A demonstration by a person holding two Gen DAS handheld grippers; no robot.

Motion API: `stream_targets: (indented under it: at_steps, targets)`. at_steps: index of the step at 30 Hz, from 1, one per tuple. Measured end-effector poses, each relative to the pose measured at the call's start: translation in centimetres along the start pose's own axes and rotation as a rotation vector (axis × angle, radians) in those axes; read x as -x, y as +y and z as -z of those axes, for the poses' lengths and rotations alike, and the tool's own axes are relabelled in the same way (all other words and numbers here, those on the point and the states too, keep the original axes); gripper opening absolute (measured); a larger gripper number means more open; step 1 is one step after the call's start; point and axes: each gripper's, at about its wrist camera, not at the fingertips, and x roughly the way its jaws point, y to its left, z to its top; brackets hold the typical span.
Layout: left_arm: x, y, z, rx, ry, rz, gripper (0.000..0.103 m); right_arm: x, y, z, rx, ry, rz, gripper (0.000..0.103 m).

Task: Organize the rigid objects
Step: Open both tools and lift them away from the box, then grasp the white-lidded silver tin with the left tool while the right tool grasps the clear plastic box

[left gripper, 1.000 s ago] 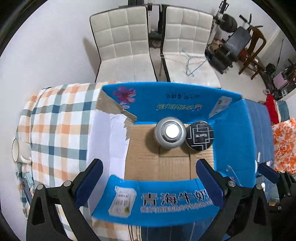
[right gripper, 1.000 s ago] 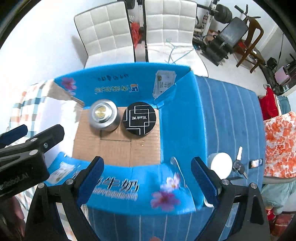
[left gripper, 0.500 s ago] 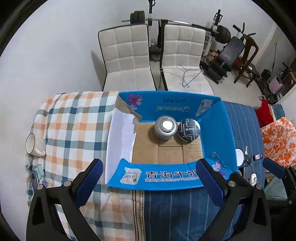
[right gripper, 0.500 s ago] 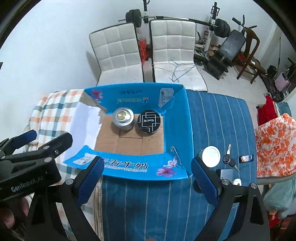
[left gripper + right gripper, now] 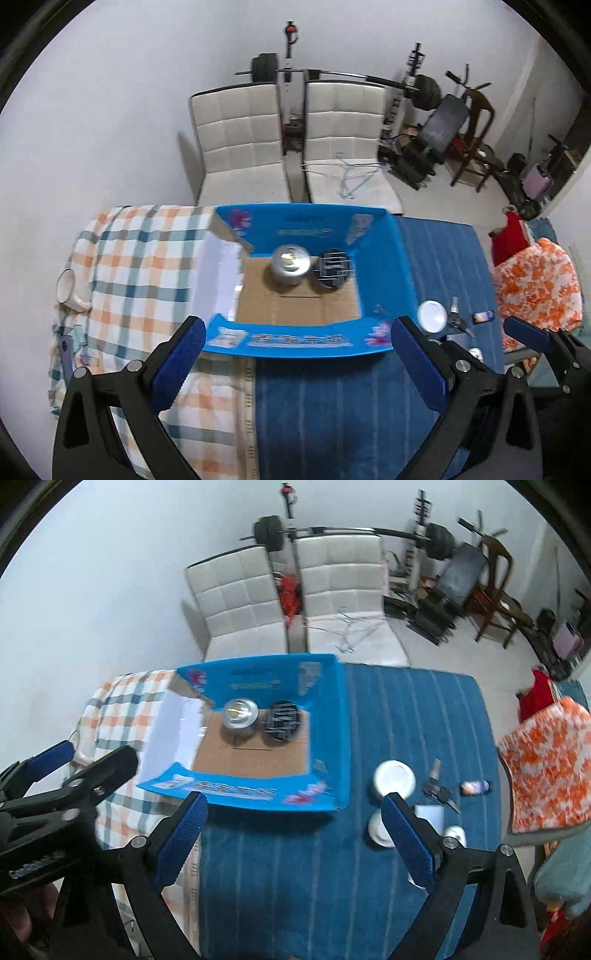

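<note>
Left wrist view first: the left gripper is hanging up high over the table with its blue-padded fingers spread wide, nothing sitting between them. Below it the open blue cardboard box with the brown floor is sitting across the seam where the orange-and-blue plaid cloth is meeting the blue striped cloth. Inside, against the far wall, a round silver metal tin is standing just beside a round black tin with white line pattern, the silver one on the left. Out on the striped cloth, right of the box, a round white lid-like container is lying next to a bunch of keys. A white mug is sitting at the far left edge of the plaid cloth. Two white padded chairs are standing behind the table.

Right wrist view: the right gripper is also hovering high, fingers gaping apart and holding nothing. Same box is showing up left of centre, with the silver tin and the black tin side by side at the back. To the right, the white container, the keys and a small blue-and-orange object that's too blurry to identify are spread over the striped cloth. Another pale round thing is peeking out beside the right finger. The left gripper is poking in at the left edge.
</note>
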Motion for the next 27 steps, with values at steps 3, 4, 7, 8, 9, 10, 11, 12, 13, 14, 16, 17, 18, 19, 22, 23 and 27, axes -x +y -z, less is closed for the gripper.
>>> stream_targets:
  at_steps: [3, 4, 7, 8, 9, 10, 11, 12, 13, 14, 16, 17, 18, 19, 22, 23, 27]
  targets:
    - [-0.9, -3.3, 0.6, -0.031, 0.012, 0.043, 0.103, -0.3, -5.1, 1.0, -0.056, 0.02, 0.056, 0.097]
    - [-1.7, -5.0, 1.0, -0.05, 0.032, 0.068, 0.103, -0.6, -6.9, 1.4, -0.08, 0.031, 0.078, 0.097]
    - [-4.5, -9.2, 2.4, -0.1, 0.102, 0.131, 0.103, -2.0, -13.1, 3.2, -0.172, 0.09, 0.133, 0.097]
    - [-5.7, -10.5, 3.0, -0.114, 0.131, 0.142, 0.103, -2.8, -15.5, 4.1, -0.213, 0.115, 0.15, 0.097]
    - [-6.8, -12.0, 3.6, -0.128, 0.162, 0.154, 0.103, -3.3, -17.3, 4.9, -0.239, 0.135, 0.164, 0.097]
    - [-8.1, -13.3, 4.2, -0.138, 0.192, 0.168, 0.103, -4.2, -19.1, 5.8, -0.264, 0.161, 0.178, 0.097]
    - [-9.6, -14.8, 5.0, -0.149, 0.226, 0.174, 0.103, -5.1, -20.5, 6.6, -0.284, 0.181, 0.183, 0.097]
    - [-10.4, -15.7, 5.4, -0.156, 0.248, 0.176, 0.103, -6.0, -21.6, 7.3, -0.299, 0.198, 0.181, 0.097]
    - [-11.8, -17.0, 6.1, -0.17, 0.279, 0.172, 0.103, -7.0, -22.6, 8.1, -0.311, 0.222, 0.176, 0.097]
    - [-12.5, -17.6, 6.7, -0.181, 0.291, 0.161, 0.103, -8.5, -23.3, 9.0, -0.318, 0.251, 0.167, 0.097]
    - [-14.0, -18.8, 7.7, -0.21, 0.32, 0.133, 0.103, -11.3, -24.2, 10.4, -0.326, 0.298, 0.147, 0.097]
    - [-14.7, -19.2, 8.1, -0.225, 0.332, 0.114, 0.103, -12.7, -24.2, 10.9, -0.325, 0.315, 0.14, 0.097]
    - [-15.3, -19.6, 8.5, -0.237, 0.345, 0.097, 0.103, -14.1, -24.3, 11.4, -0.325, 0.337, 0.125, 0.097]
    - [-16.0, -19.9, 8.9, -0.249, 0.358, 0.085, 0.103, -15.5, -24.4, 11.8, -0.325, 0.358, 0.118, 0.097]
    - [-17.4, -19.8, 9.8, -0.256, 0.392, 0.049, 0.103, -18.6, -24.4, 12.5, -0.318, 0.404, 0.101, 0.088]
    - [-17.8, -19.4, 10.1, -0.254, 0.398, 0.043, 0.103, -19.4, -24.4, 12.7, -0.309, 0.422, 0.101, 0.081]
    - [-18.9, -19.0, 10.9, -0.232, 0.421, 0.045, 0.103, -19.4, -24.9, 13.1, -0.295, 0.414, 0.095, 0.074]
